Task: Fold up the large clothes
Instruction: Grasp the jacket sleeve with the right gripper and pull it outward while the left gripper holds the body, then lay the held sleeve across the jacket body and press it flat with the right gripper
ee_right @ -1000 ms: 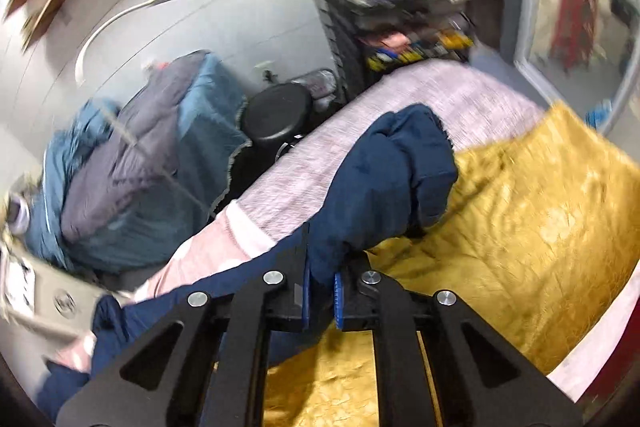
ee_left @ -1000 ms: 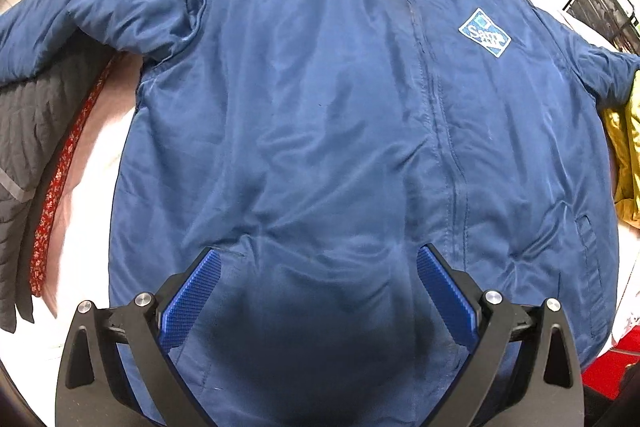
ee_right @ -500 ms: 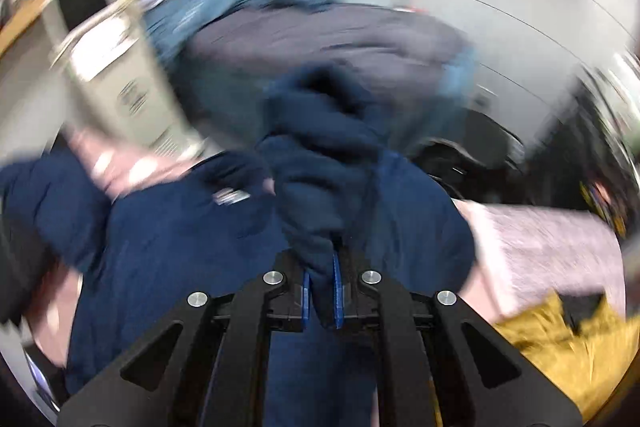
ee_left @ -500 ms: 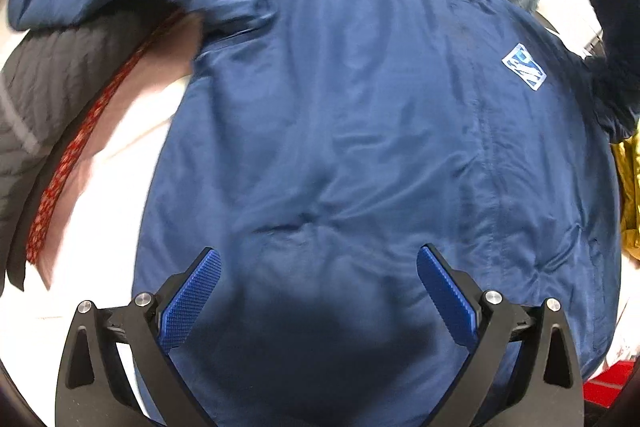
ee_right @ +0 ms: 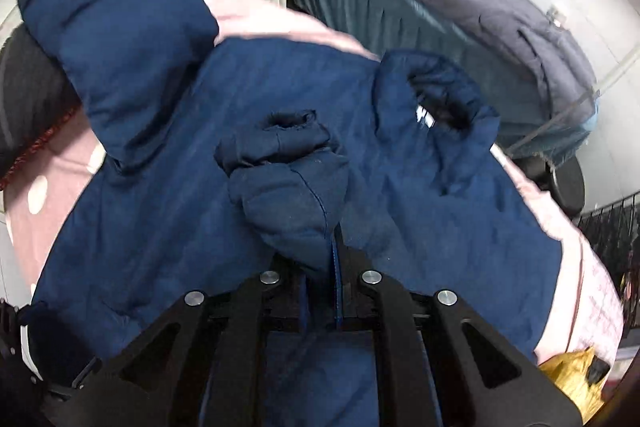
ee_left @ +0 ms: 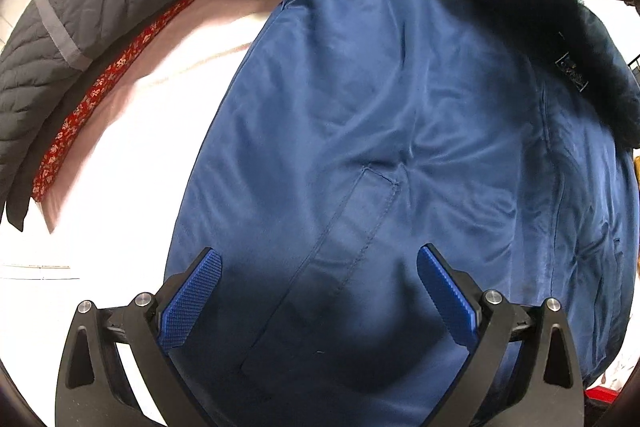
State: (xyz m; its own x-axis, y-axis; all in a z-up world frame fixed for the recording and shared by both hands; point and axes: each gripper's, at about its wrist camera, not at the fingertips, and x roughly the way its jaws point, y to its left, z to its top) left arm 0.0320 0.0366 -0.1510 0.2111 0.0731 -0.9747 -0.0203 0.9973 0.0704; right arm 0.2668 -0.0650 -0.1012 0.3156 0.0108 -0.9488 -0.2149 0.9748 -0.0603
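While a quilted black coat point(ee_left: 80, 27) lay beside it, the smooth blue jacket point(ee_left: 380, 147) was spread flat. Its padded sleeve point(ee_right: 288, 187) was kept between the right claw point(ee_right: 322, 291), whose jaws had just been opening slightly; the left claw point(ee_left: 318, 291) was held wide, empty.

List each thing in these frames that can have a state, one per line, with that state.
Blue jacket: spread flat, front up, zipped.
Jacket's sleeve: folded across the chest, cuff between the right jaws.
Other sleeve: unfolded, lying outward.
Left gripper: jaws wide open, empty, over the hem.
Right gripper: jaws just easing open, sleeve fabric still between them.
Black quilted coat: lying beside the jacket.
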